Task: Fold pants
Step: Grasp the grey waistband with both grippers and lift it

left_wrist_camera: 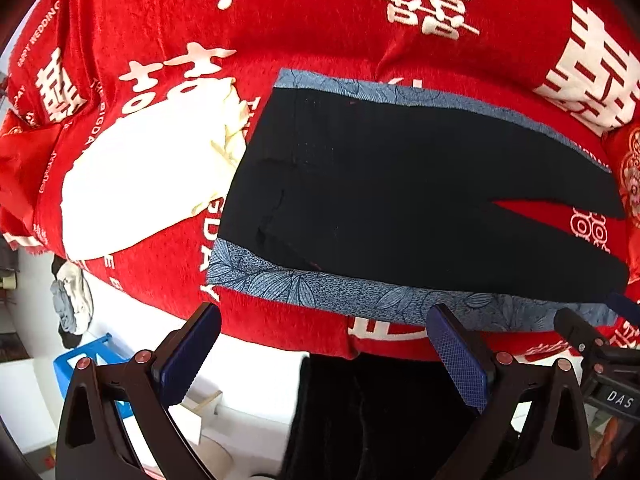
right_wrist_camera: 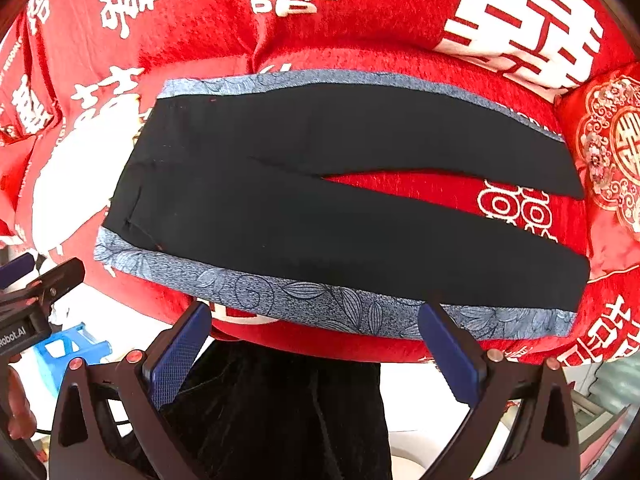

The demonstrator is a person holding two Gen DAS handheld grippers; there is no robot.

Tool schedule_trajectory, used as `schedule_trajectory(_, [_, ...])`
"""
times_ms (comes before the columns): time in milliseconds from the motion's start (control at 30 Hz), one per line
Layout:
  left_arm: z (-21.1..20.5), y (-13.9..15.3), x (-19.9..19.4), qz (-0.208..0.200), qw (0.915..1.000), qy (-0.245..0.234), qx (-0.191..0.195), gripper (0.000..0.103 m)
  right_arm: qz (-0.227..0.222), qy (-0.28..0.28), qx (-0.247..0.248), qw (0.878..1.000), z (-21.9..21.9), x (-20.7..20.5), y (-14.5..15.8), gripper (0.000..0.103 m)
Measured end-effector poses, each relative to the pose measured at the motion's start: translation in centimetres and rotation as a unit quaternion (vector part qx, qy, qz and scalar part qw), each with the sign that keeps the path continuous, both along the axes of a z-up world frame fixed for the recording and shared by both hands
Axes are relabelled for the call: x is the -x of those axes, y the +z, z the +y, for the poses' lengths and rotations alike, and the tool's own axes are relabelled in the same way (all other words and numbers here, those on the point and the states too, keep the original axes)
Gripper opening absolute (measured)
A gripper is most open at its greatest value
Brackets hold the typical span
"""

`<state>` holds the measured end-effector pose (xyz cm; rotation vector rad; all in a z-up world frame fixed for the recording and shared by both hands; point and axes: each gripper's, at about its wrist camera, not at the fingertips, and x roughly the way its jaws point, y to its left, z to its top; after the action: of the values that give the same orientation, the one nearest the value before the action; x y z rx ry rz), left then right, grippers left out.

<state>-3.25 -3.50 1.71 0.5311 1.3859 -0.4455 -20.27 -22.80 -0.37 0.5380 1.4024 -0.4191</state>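
Black cloth pants with blue leafy side strips lie flat on the red fuzzy blanket. Both claws, left and right, gape empty near the pants' closest edge, maybe not touching.

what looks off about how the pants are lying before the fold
The pants lie flat on the red blanket, but the two legs splay apart, leaving a red wedge between them. Nothing looks damaged. Both tongs hang open at the near edge.
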Motion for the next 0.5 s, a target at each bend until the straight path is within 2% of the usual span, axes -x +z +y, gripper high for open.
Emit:
schedule_trajectory(333, [2.3, -5.6, -2.0, 0.031, 0.9993, -0.016, 0.013, 0.103, 0.03, 0.005, 0.049, 0.998, 2.5, -1.5, -3.9, 0.103])
schedule_trajectory(500, [3.3, -7.1, -2.6, 0.033, 0.9991, -0.019, 0.018, 0.103, 0.034, 0.011, 0.064, 0.997, 3.6, -1.9, -5.3, 0.103])
